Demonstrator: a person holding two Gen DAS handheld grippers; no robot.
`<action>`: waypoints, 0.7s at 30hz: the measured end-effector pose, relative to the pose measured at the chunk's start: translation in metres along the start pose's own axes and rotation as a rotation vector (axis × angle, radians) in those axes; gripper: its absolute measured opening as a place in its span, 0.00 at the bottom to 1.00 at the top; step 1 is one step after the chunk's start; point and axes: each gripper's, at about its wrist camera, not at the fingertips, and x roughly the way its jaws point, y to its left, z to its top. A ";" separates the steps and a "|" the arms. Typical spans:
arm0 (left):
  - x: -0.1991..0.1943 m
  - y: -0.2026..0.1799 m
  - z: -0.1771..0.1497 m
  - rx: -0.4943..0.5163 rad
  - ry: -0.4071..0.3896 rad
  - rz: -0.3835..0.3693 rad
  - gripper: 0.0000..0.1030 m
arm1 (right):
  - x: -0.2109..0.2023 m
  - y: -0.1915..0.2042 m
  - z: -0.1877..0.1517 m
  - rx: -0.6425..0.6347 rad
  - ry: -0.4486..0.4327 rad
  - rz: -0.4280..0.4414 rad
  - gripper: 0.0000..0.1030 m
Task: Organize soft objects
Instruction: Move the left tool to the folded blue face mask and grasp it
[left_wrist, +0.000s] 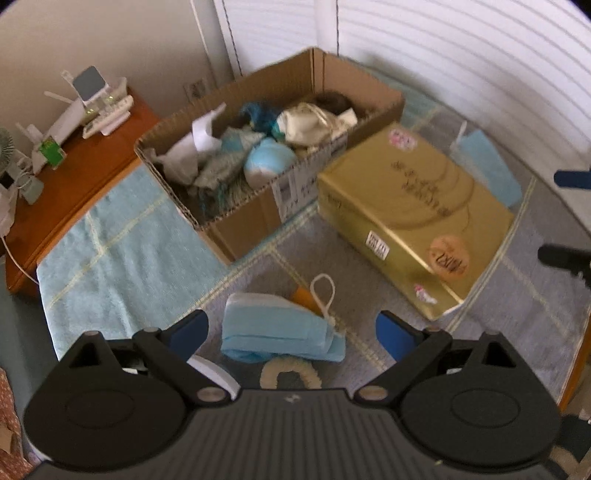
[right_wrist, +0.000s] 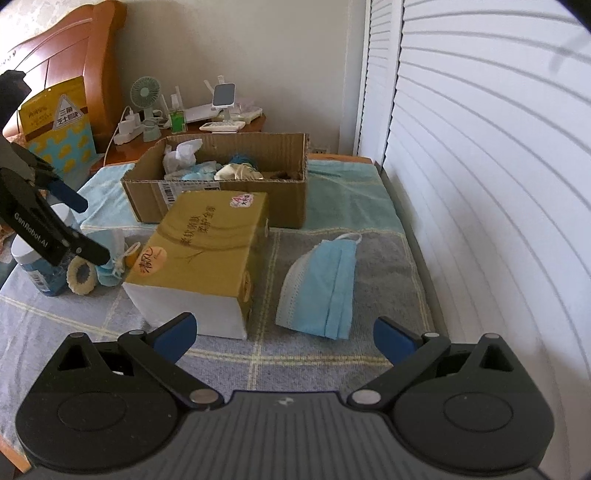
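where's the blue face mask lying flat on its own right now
In the right wrist view the blue face mask lies on the grey checked towel, right of the gold tissue pack and just ahead of the open right gripper.

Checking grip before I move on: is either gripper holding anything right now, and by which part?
Nothing is held. The left gripper hangs open above a folded blue cloth; the right gripper is open near the face mask.

both wrist views toward cardboard box (left_wrist: 258, 155)

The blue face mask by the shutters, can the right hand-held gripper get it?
Probably yes. The blue face mask lies flat on the towel just ahead of the right hand-held gripper, whose jaws are open, with nothing between them. The gold box sits beside it.
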 end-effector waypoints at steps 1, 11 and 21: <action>0.003 0.000 0.001 0.006 0.016 -0.006 0.94 | 0.001 -0.001 0.000 0.007 0.001 0.003 1.00; 0.028 -0.002 0.013 0.067 0.120 0.014 0.94 | 0.010 -0.010 0.000 0.036 0.005 0.023 1.00; 0.048 -0.002 0.024 0.112 0.215 0.029 0.94 | 0.016 -0.022 -0.001 0.081 0.002 0.033 1.00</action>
